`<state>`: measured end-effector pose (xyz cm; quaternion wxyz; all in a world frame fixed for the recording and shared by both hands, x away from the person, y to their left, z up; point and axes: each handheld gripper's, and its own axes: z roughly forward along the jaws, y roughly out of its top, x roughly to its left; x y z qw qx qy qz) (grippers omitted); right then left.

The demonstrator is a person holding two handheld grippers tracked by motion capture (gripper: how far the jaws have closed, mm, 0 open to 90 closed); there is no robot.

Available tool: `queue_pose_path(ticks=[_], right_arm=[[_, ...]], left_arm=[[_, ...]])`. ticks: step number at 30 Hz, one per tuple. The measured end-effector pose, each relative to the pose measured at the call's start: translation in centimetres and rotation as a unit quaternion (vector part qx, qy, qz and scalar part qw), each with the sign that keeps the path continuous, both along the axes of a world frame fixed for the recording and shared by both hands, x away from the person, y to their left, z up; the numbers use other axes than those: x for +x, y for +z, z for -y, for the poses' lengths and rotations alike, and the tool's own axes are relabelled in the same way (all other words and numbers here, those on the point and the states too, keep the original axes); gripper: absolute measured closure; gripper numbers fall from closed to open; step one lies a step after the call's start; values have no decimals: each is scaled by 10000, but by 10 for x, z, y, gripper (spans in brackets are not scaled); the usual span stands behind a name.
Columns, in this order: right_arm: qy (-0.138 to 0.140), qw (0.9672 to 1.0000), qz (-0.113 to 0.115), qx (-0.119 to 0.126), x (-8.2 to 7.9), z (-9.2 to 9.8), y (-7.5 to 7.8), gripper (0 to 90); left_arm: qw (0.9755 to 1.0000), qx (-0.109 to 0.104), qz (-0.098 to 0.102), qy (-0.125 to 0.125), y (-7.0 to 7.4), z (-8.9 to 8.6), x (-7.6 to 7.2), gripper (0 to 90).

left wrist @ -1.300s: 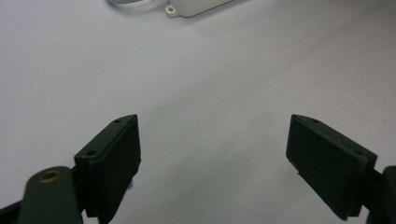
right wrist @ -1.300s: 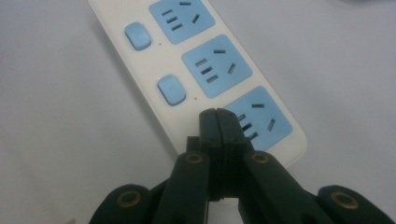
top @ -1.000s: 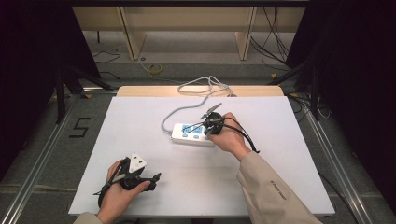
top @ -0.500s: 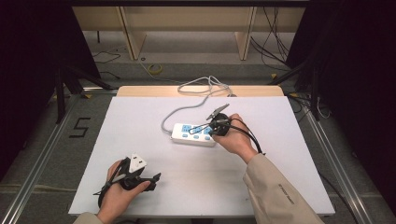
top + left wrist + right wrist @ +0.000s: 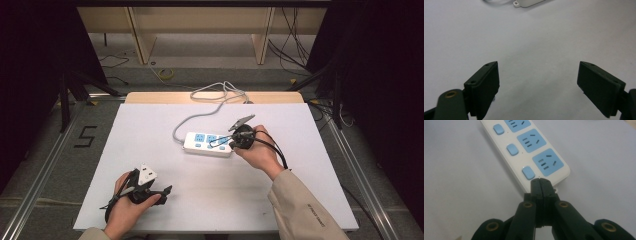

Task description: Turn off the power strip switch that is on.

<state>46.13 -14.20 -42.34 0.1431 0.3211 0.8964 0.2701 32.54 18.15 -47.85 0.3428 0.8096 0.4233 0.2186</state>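
Observation:
A white power strip (image 5: 206,143) with blue sockets and blue switch buttons lies at the middle of the white table (image 5: 310,190). My right gripper (image 5: 214,145) is shut with nothing between its jaws and points left over the strip's right end. In the right gripper view its closed tips (image 5: 541,181) hover just short of the end switch button (image 5: 528,173), beside the last socket (image 5: 547,161). My left gripper (image 5: 167,190) rests near the table's front left with its jaws wide open (image 5: 539,67) over bare table. The strip's corner (image 5: 526,2) lies far ahead of it.
The strip's grey cable (image 5: 200,117) loops back over the far table edge. Metal rails (image 5: 45,165) run along both sides of the table. A "5" mark (image 5: 86,136) is on the floor at left. Wooden shelving legs (image 5: 142,40) stand behind.
My right hand has slid to the right along the power strip, so the shut jaws are now over its right end. The left hand has stayed put.

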Motion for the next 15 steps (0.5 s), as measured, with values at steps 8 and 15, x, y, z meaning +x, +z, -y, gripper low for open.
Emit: queue_pose_path(ticks=[8, 15], right_arm=[[-43, 9999, 9, 154, -9, 15, 1, 900], [-87, 9996, 11, 268, -19, 29, 0, 880]], left_arm=[[10000, 3, -3, 3, 0, 0, 0, 176], [10000, -2, -10, 14, 0, 0, 0, 176]])
